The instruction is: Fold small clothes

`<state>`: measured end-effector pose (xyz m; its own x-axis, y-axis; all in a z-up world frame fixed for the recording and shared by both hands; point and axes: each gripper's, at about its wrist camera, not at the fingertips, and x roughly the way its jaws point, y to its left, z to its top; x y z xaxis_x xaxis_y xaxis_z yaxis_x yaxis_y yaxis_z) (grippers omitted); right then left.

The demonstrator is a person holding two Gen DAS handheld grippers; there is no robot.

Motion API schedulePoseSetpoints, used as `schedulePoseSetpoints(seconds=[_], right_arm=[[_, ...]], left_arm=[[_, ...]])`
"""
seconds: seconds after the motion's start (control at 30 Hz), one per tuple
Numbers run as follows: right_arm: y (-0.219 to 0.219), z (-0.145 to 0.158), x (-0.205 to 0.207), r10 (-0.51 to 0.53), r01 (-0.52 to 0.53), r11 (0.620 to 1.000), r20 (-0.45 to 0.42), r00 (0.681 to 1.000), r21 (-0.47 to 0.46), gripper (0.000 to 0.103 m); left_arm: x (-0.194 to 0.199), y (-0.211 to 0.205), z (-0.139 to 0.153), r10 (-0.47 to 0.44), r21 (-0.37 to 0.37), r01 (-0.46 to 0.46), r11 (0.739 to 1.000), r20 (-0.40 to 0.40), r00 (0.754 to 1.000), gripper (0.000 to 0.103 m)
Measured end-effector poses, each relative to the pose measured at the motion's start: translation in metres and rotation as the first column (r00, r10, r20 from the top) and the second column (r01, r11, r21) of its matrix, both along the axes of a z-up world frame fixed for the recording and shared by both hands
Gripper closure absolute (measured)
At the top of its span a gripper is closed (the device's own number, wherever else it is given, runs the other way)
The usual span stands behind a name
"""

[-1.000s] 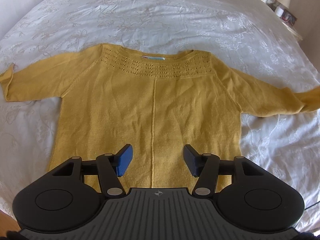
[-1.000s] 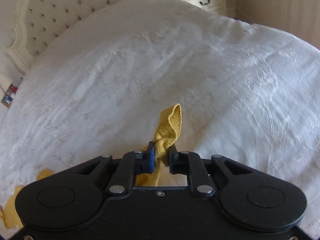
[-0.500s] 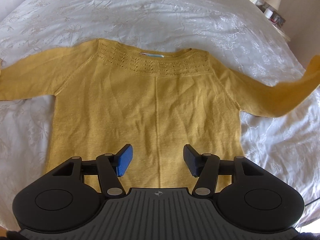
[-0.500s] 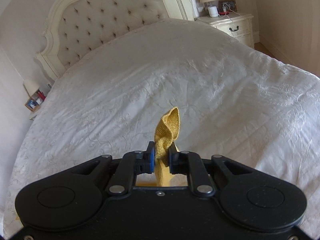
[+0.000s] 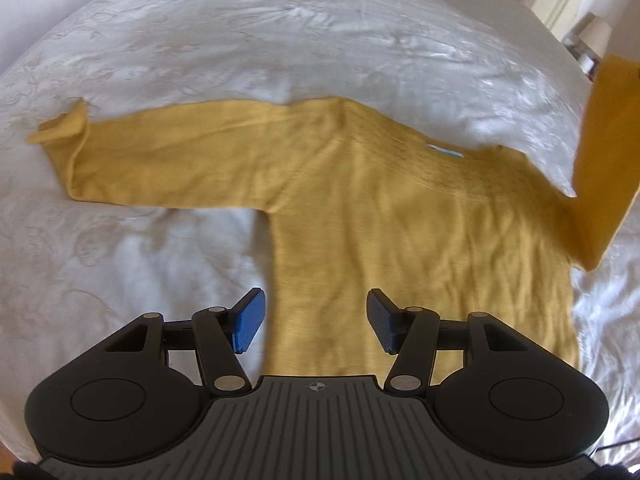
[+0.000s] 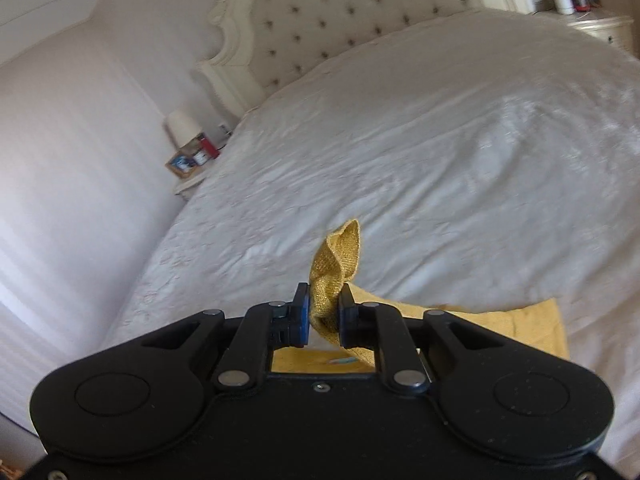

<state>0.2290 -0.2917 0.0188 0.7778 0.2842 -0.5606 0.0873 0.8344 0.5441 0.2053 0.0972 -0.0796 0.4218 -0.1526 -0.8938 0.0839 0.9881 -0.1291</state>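
Note:
A mustard yellow knit sweater [image 5: 400, 220] lies flat on the white bedspread [image 5: 280, 32], neckline away from me. Its left sleeve [image 5: 160, 160] lies stretched out to the left. Its right sleeve [image 5: 604, 152] is lifted off the bed and rises at the right edge of the left wrist view. My left gripper [image 5: 314, 320] is open and empty above the sweater's lower left hem. My right gripper [image 6: 323, 314] is shut on the cuff of the right sleeve [image 6: 338, 256], held up over the sweater body [image 6: 500, 324].
A tufted cream headboard [image 6: 340, 20] stands at the far end of the bed. A nightstand with a lamp [image 6: 184, 126] and small items stands at the left, another nightstand [image 6: 600, 26] at the far right. A wall [image 6: 80, 120] runs along the left.
My right gripper has lifted the right sleeve higher and carried it in over the sweater. My left gripper has shifted left, from the middle of the hem to its left part.

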Motion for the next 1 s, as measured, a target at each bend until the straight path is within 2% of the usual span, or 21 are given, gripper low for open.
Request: schedulePoseSetpoints(seconds=[0.13, 0.3, 0.37, 0.47, 0.73, 1.0], right_arm=[[0.067, -0.034, 0.018, 0.084, -0.082, 0.992, -0.023, 0.996, 0.092, 0.081], [0.133, -0.079, 0.03, 0.199, -0.193, 0.978, -0.072, 0.977, 0.079, 0.072], [0.15, -0.093, 0.031, 0.227, -0.22, 0.973, -0.107, 0.968, 0.07, 0.051], [0.16, -0.102, 0.021, 0.246, -0.245, 0.969, -0.128, 0.961, 0.027, 0.048], [0.123, -0.109, -0.01, 0.179, -0.21, 0.968, -0.211, 0.961, -0.137, 0.048], [0.072, -0.107, -0.048, 0.1, -0.152, 0.968, -0.247, 0.964, -0.201, 0.046]], left_arm=[[0.007, 0.023, -0.001, 0.016, 0.01, -0.017, 1.0, 0.005, 1.0, 0.048], [0.009, 0.04, -0.006, 0.028, 0.019, -0.028, 0.999, -0.005, 1.0, 0.048], [0.011, 0.043, -0.01, 0.03, 0.019, -0.029, 0.999, -0.01, 1.0, 0.048], [0.017, 0.042, -0.013, 0.023, 0.015, -0.023, 1.0, -0.015, 1.0, 0.048], [0.056, 0.003, -0.028, -0.057, -0.011, 0.057, 0.998, 0.01, 0.998, 0.048], [0.095, -0.038, -0.067, -0.111, 0.012, 0.111, 0.994, 0.02, 0.994, 0.048]])
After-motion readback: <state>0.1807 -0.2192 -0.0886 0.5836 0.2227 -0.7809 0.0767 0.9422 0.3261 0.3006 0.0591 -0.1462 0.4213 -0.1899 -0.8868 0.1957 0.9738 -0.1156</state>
